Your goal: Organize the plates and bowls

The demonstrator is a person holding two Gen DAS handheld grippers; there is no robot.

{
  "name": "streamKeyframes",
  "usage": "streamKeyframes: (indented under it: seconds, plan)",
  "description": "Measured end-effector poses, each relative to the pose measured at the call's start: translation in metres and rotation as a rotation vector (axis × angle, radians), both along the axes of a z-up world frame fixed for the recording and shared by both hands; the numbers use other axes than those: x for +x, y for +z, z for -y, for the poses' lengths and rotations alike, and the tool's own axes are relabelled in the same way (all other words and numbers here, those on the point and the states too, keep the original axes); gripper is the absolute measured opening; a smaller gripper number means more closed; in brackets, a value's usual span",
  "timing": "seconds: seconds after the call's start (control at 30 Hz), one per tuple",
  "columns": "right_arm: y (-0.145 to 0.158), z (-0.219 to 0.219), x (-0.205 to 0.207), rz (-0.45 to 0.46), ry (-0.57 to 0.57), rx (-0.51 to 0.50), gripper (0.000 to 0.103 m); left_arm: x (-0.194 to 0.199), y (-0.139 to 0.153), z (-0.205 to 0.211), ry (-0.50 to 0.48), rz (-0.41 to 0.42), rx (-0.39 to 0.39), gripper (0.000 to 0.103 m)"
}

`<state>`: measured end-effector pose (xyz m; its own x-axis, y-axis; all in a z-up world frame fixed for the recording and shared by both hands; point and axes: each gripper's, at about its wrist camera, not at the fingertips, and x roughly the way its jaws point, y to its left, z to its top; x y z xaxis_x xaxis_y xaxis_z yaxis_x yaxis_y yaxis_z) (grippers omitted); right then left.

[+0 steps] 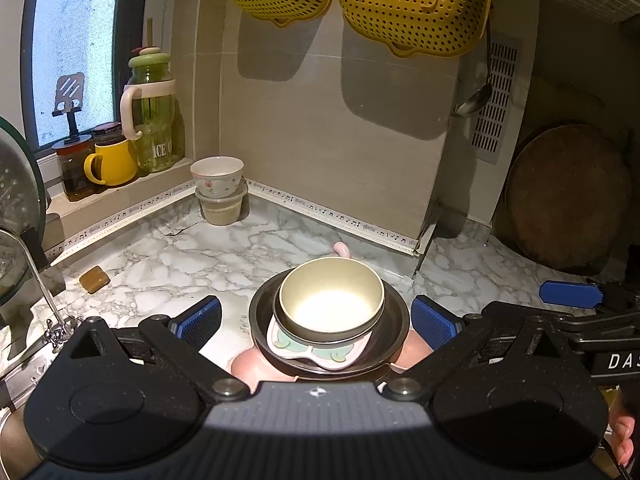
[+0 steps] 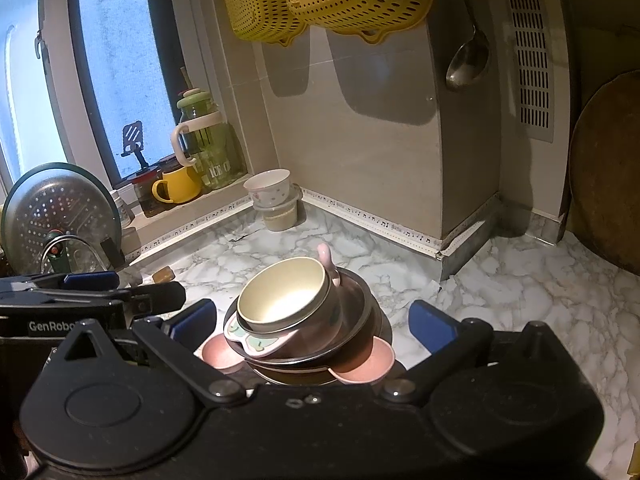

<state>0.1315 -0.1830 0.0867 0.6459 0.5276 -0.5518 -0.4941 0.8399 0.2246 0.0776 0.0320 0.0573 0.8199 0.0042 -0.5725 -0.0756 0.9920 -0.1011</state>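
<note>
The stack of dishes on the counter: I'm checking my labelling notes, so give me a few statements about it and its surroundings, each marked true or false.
1. The cream bowl sits on top of the stack. True.
2. The left hand-held gripper is clamped on the cream bowl. False: its jaws stand open on either side of the stack, touching nothing.
3. The floral bowl rests on a plastic container near the wall corner. True.
4. The yellow mug stands on the marble counter. False: it stands on the window ledge.
5. The right hand-held gripper holds a plate. False: it is open and empty.
</note>
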Motion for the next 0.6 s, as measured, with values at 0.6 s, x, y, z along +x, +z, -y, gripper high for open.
streamKeyframes:
  seconds: [0.6]
  plan:
    - [-0.0035,0.0008,-0.0006,-0.010,-0.005,0.007,0.103,-0.0002,-0.0023,0.0039,-0.014,-0.011,-0.014,0.102]
